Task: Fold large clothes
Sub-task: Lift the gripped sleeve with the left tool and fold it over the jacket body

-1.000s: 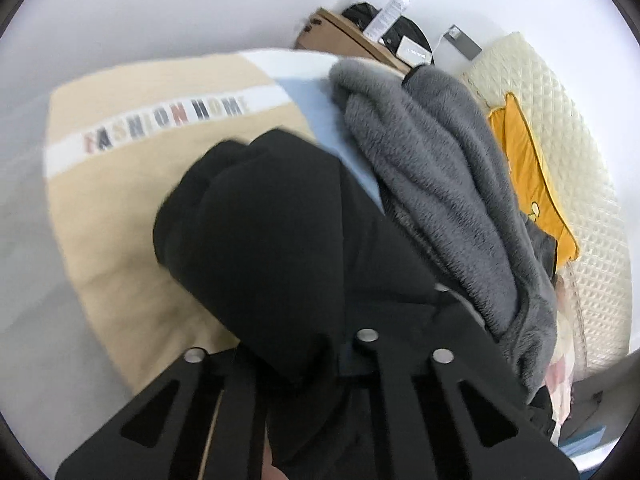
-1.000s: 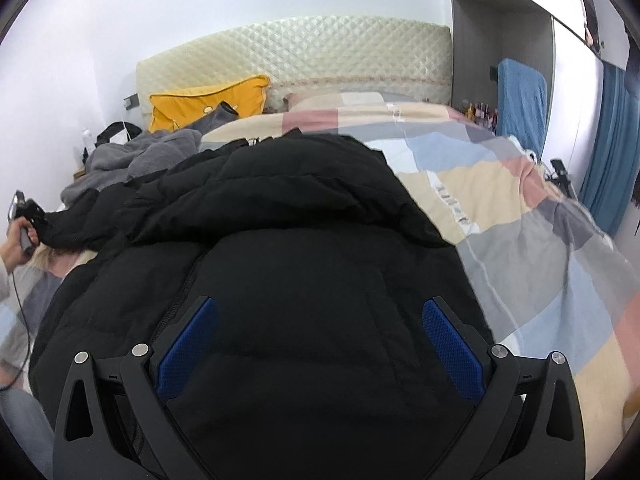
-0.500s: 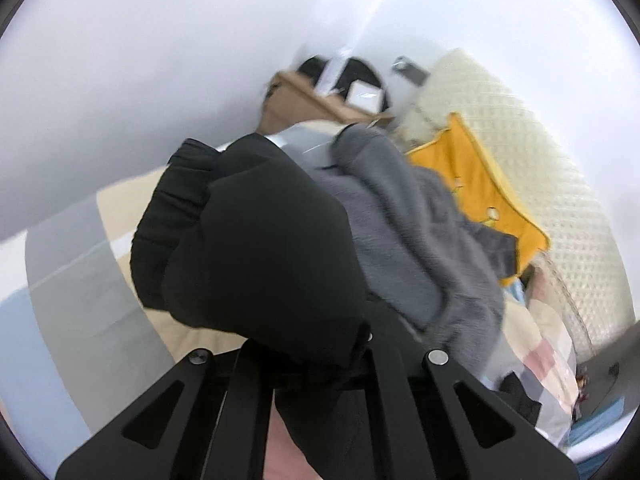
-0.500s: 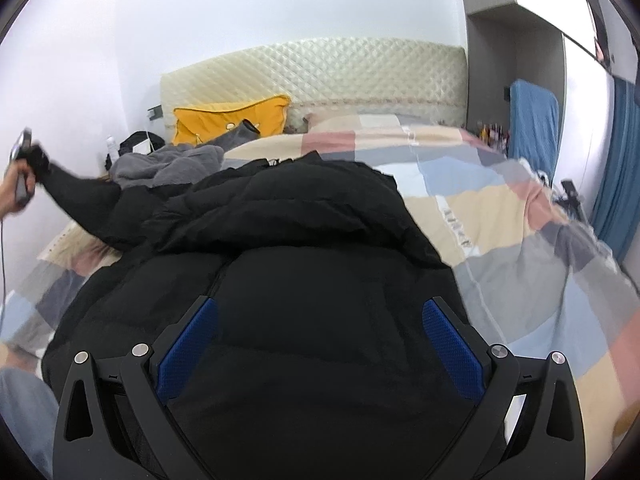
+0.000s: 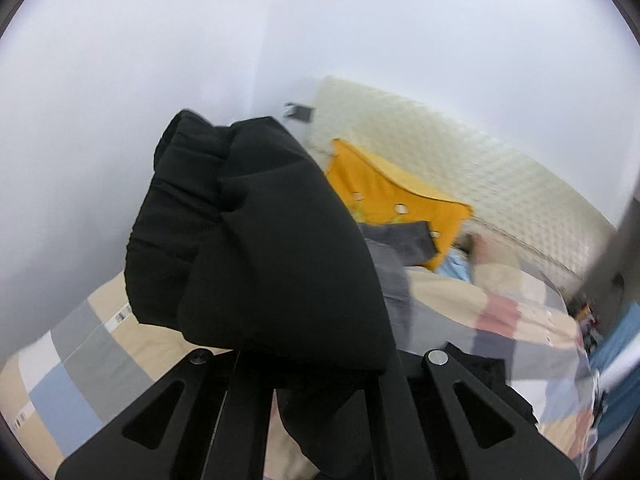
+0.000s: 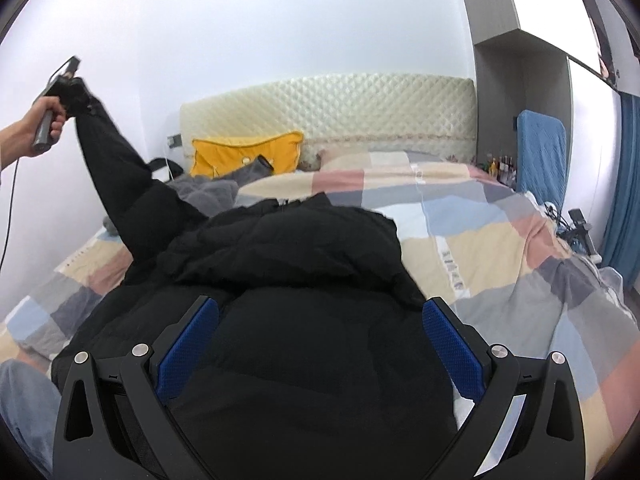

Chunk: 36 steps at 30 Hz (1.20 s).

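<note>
My left hand-held gripper [image 5: 308, 364] clamped on black jacket [image 6: 288, 320] sleeve [image 5: 256, 240], fingertips hidden, right hand-held gripper [image 6: 320, 332] wide open above jacket body on bed [image 6: 500, 248].

From my feed I'm counting one black puffer jacket [image 6: 288, 280], one grey fleece [image 6: 204, 194], one yellow pillow [image 6: 244, 156] and one patchwork quilt [image 6: 500, 248]. Also one quilted headboard [image 6: 328, 108], one blue towel [image 6: 540, 152], plus two grippers: left gripper [image 6: 64, 80], right gripper [image 6: 320, 344].

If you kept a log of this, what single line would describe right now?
step: folding in sleeve | left gripper: shut on sleeve, raised | right gripper: open over black jacket | on: bed
</note>
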Motion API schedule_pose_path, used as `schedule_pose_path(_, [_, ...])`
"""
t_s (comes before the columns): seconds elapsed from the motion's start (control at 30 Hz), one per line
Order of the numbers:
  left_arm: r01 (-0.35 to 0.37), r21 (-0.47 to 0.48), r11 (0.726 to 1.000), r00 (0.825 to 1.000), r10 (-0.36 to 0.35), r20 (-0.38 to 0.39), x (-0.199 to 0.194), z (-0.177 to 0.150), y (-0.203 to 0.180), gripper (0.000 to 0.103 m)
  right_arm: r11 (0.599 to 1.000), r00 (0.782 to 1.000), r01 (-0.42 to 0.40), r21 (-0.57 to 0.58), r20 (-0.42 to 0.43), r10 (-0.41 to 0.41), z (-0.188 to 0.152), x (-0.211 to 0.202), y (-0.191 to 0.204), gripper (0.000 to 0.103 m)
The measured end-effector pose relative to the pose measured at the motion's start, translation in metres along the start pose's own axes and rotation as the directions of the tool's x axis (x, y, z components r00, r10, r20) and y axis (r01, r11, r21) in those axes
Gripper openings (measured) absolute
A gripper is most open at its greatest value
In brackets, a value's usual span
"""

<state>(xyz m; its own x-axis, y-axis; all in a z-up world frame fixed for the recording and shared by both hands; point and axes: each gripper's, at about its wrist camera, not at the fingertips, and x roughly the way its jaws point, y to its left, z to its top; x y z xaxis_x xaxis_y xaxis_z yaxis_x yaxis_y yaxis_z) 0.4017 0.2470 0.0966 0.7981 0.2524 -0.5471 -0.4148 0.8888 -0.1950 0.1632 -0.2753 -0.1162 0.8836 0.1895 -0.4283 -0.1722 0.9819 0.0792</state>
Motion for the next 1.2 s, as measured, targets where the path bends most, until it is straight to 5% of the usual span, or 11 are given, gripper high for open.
schedule_pose_path(0.37, [0.113, 0.228, 0.967, 0.993, -0.118, 0.010, -0.038, -0.042, -0.155, 0.004, 1.000, 1.000, 0.007, 0.024, 0.024, -0.008, 0.012, 0.003, -0.045, 0.103])
schedule_pose_path(0.57, [0.224, 0.300, 0.927, 0.975, -0.209, -0.079, -0.036, -0.081, -0.232, 0.004, 0.997, 0.992, 0.069, 0.027, 0.101, -0.071, 0.025, -0.009, -0.064, 0.103])
schedule_pose_path(0.73, [0.300, 0.464, 0.833, 0.953, -0.247, -0.173, -0.020, -0.153, -0.303, 0.004, 0.995, 0.995, 0.057, 0.080, 0.077, -0.063, 0.022, -0.003, -0.077, 0.103])
schedule_pose_path(0.9, [0.428, 0.480, 0.766, 0.901, -0.318, -0.296, 0.005, -0.238, -0.354, 0.004, 0.991, 0.997, 0.049, 0.126, 0.052, -0.056, 0.020, 0.008, -0.082, 0.103])
schedule_pose_path(1.03, [0.456, 0.487, 0.745, 0.884, -0.315, -0.345, 0.027, -0.290, -0.385, 0.004, 0.988, 0.997, 0.054, 0.146, 0.043, -0.060, 0.015, 0.011, -0.087, 0.103])
schedule_pose_path(1.2, [0.443, 0.522, 0.729, 0.887, -0.270, -0.374, 0.049, -0.336, -0.408, 0.004, 0.988, 0.997, 0.072, 0.134, 0.018, -0.075, 0.013, 0.022, -0.089, 0.103])
